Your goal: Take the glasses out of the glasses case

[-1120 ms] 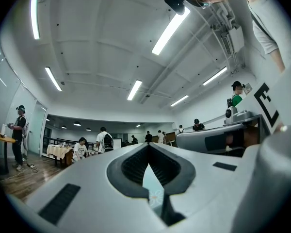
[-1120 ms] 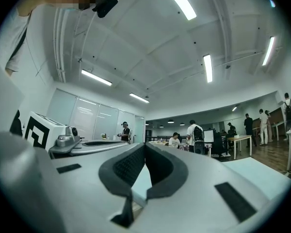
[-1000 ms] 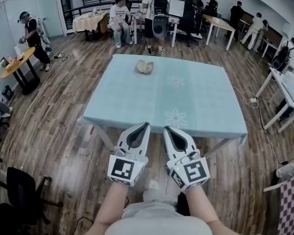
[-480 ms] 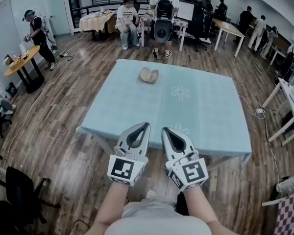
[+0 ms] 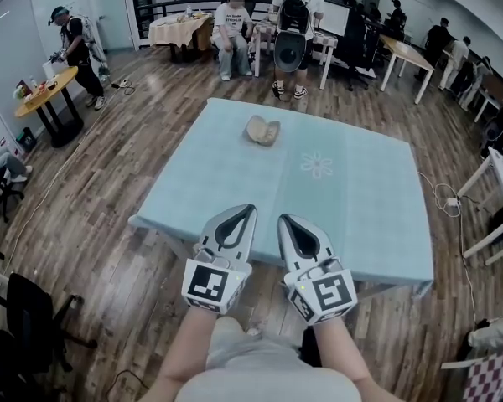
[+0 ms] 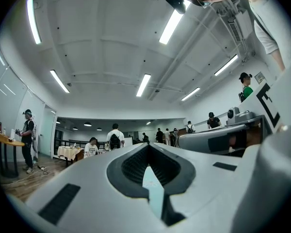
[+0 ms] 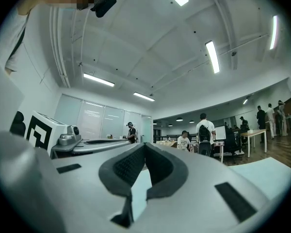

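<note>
Pale blue, with faint white flower prints, the desk [image 5: 352, 208] fills the middle of the head view above a brown wooden floor [image 5: 109, 249]. Toward the upper part of the desk, a little left of its centre, lies the glasses case [image 5: 263, 131]. It is a small tan shell that looks to be lying open, but it is too small to tell whether glasses are in it.

At the lower middle of the head view the left gripper [image 5: 250, 210] and the right gripper [image 5: 283, 219] sit side by side, close to each other but not touching. Their tips are over the near edge of the desk, well apart from the glasses case. Marker cubes [image 5: 210, 287] with black-and-white squares sit at their backs, and bare forearms [image 5: 189, 346] run from them to the bottom of the frame.

In the left gripper view the left gripper [image 6: 148, 146] has its jaws closed tip to tip. Only the dark ribbed hollow shows behind the tips, with nothing held in it and a strip of the blue desk top visible through it. The right gripper view shows the right gripper [image 7: 144, 144] the same way, with jaws together and empty.

Beyond the desk, at the top of the head view, a person with a backpack [image 5: 295, 11] stands and a seated person [image 5: 233, 23] is just to the left. A round wooden table [image 5: 46, 90] stands at the upper left, and a black chair [image 5: 25, 308] at the lower left.
</note>
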A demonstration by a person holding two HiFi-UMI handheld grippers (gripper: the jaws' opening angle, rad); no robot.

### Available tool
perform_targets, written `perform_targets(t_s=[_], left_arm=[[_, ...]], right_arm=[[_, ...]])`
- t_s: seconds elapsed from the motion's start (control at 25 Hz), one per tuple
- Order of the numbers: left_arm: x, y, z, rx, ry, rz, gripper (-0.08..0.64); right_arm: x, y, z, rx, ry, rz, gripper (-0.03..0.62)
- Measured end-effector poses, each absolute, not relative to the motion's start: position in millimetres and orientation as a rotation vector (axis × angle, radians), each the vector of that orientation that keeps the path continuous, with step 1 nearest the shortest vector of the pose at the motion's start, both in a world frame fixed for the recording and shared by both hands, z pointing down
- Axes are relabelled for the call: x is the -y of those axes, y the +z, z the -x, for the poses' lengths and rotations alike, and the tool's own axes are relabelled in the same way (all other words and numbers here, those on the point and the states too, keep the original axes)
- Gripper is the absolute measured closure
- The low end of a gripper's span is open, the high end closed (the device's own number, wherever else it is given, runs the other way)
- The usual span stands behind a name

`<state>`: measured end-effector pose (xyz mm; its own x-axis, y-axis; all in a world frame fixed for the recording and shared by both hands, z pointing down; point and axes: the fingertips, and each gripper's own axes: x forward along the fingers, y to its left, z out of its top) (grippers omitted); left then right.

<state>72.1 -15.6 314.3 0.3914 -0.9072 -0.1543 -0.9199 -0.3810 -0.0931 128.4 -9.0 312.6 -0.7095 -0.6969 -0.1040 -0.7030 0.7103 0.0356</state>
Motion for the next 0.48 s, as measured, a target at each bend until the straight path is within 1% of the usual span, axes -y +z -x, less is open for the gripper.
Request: perform_targets(t_s=[0.48], left_arm=[[65, 315, -69, -1.612, 0.102, 2.487, 0.552]], right_arm=[[55, 316, -130, -2.795, 0.079, 1.187, 0.584]])
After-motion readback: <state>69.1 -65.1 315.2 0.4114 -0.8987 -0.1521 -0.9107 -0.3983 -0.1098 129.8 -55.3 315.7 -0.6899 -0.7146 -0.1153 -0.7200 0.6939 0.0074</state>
